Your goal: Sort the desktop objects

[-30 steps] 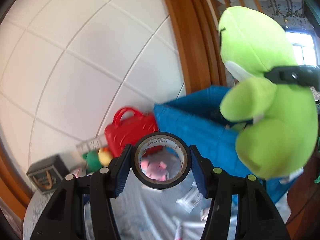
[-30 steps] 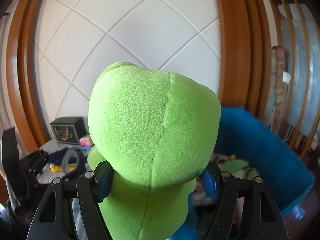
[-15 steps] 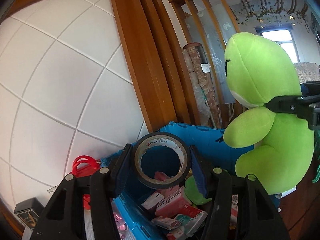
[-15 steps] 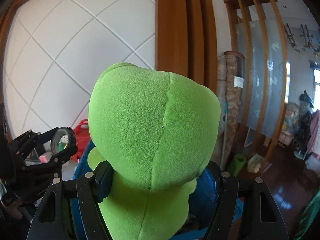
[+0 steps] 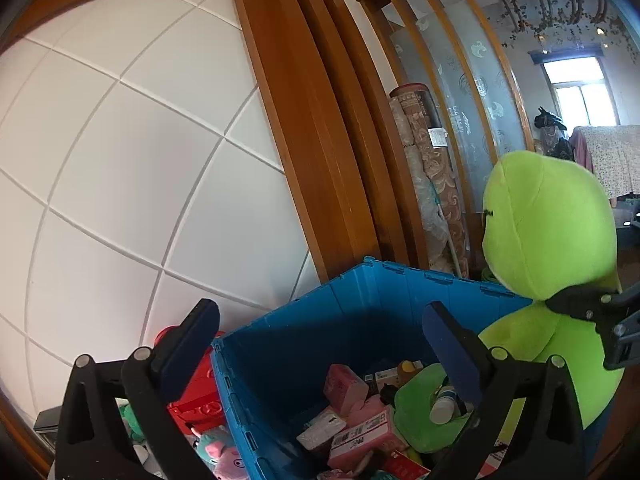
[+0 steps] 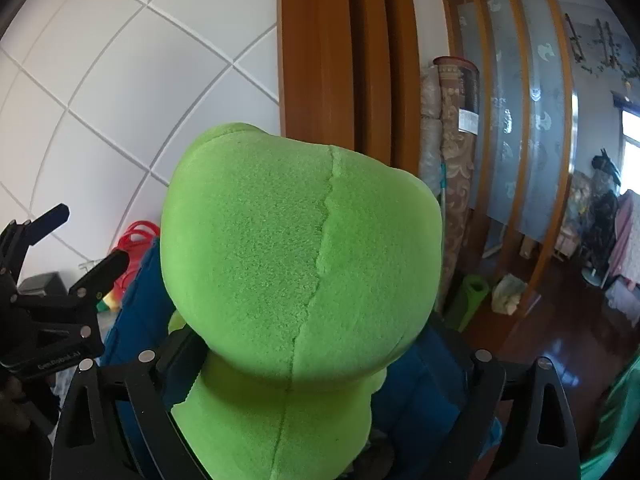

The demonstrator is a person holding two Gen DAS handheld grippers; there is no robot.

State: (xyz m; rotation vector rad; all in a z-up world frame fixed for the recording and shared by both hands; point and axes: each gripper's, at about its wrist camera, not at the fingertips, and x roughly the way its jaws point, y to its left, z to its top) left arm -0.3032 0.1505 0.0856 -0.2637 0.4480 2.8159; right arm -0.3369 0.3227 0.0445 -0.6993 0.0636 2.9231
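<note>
My left gripper [image 5: 320, 332] is open and empty, held above the blue storage bin [image 5: 360, 292]. The bin holds pink boxes [image 5: 346, 384], a green plush piece [image 5: 416, 408] and other small items. The tape roll is not in view. My right gripper [image 6: 316, 368] is shut on the neck of a big green plush frog [image 6: 300, 248], which fills the right wrist view. The frog also shows at the right of the left wrist view [image 5: 548, 232], over the bin's right rim. The left gripper shows at the left edge of the right wrist view [image 6: 52, 280].
A white quilted wall panel [image 5: 120, 160] and a wooden frame [image 5: 312, 140] stand behind the bin. A red bag [image 5: 192, 396] and small plush toys [image 5: 220, 452] lie left of the bin. Rolled carpets [image 5: 428, 184] lean behind it.
My left gripper has opened and the tape roll it held is gone from between its fingers. The frog has moved to the right edge of the left view, lower over the bin.
</note>
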